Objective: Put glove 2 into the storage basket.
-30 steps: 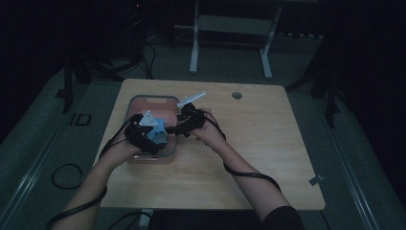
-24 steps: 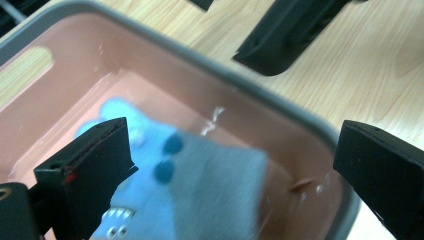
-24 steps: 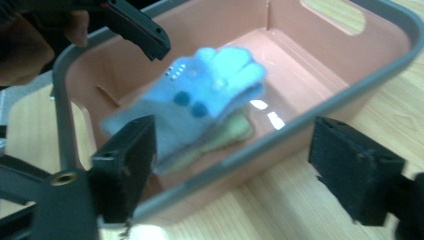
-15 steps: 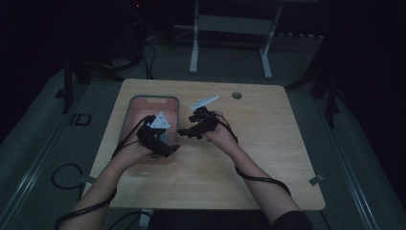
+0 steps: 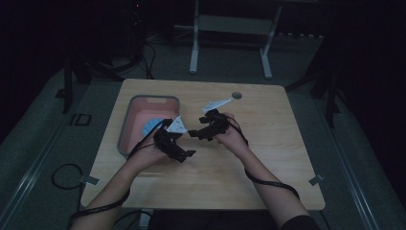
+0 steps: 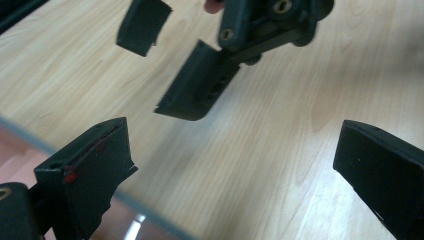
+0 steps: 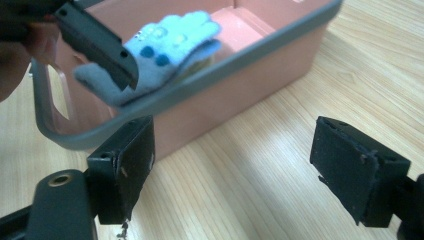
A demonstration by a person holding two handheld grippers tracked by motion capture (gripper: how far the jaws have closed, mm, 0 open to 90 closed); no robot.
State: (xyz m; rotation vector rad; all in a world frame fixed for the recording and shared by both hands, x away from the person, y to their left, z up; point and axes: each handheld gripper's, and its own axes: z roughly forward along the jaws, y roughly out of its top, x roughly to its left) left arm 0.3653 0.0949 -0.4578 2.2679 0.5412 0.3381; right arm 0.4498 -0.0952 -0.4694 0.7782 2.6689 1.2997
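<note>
My left gripper [image 5: 187, 152] and right gripper [image 5: 194, 134] hover over the desk [image 5: 268, 158] with fingers apart and empty, since the blue glove [image 7: 165, 42] lies in the pink bin [image 5: 125, 125] at left.

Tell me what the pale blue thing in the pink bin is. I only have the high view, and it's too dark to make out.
Observer: The right gripper view shows a light-blue fabric glove with darker blue dots, lying in the bin.
Operator: Is either tool holding it?
Observer: No. In the left gripper view, the left tool has its jaws wide apart with only the wooden table between them.
Operator: And the right one?
Observer: The right tool is also open and empty, facing the bin's outer wall, with the glove beyond the rim.
</note>
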